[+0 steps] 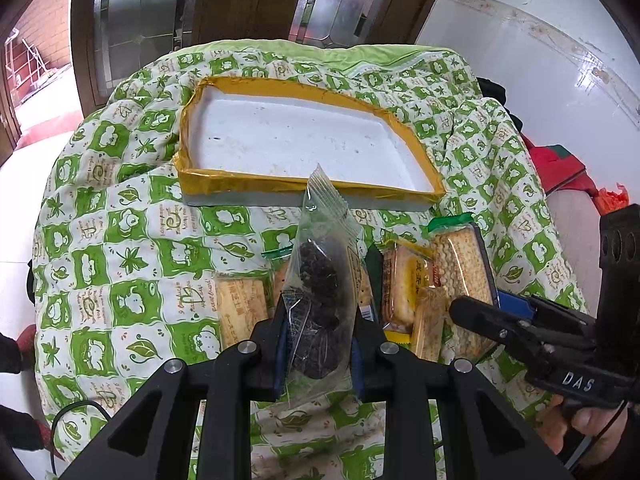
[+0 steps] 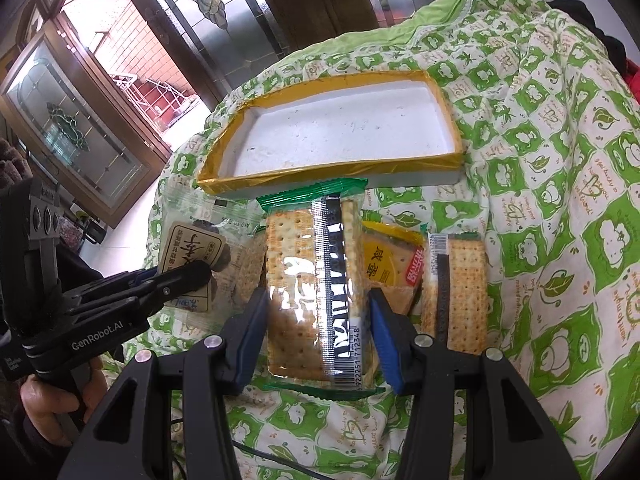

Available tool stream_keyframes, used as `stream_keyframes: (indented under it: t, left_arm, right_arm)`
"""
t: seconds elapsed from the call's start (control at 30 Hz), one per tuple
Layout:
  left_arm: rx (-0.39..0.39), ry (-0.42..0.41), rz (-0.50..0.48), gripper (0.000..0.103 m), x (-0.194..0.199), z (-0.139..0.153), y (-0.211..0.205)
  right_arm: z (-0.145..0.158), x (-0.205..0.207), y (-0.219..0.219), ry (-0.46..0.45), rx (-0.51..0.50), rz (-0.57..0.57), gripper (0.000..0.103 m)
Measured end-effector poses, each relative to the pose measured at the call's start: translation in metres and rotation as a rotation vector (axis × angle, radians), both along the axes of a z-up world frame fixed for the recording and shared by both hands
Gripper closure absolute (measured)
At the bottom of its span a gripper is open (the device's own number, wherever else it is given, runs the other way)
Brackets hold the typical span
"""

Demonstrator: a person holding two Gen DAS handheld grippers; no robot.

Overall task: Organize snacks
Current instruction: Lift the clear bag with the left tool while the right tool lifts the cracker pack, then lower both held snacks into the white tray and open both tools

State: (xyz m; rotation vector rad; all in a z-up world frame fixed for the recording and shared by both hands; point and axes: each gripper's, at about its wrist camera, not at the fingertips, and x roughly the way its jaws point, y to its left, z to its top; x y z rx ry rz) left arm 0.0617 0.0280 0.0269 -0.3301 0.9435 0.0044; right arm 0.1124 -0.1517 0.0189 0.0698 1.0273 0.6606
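Wrist views, close, angled down, sharing tray (image 1: pixel 224 190)

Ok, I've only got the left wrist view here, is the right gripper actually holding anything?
Observer: Yes, the right gripper is shut on a green-edged cracker packet, pads on its long sides.
Operator: Which face is up?
Observer: The seam side, with a barcode at the near end.
Operator: And what I'm holding, any label?
Observer: The dark snack packet shows a brown label with printed characters.
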Motion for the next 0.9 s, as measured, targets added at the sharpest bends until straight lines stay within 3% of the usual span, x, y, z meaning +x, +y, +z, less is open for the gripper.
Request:
stream_keyframes:
  t: [0.5,0.9]
  left_arm:
    - [-0.008,-0.036,0.015,0.078,0.017,0.024,0.013]
    - [-0.028,-0.037,0.021,0.078,0.046,0.029,0.021]
  right_arm:
    - [0.028,0.04,-0.006,-0.03,-0.008,0.002,0.054]
    - [0.025,0.078,-0.006,-0.033,-0.002,-0.029,0.054]
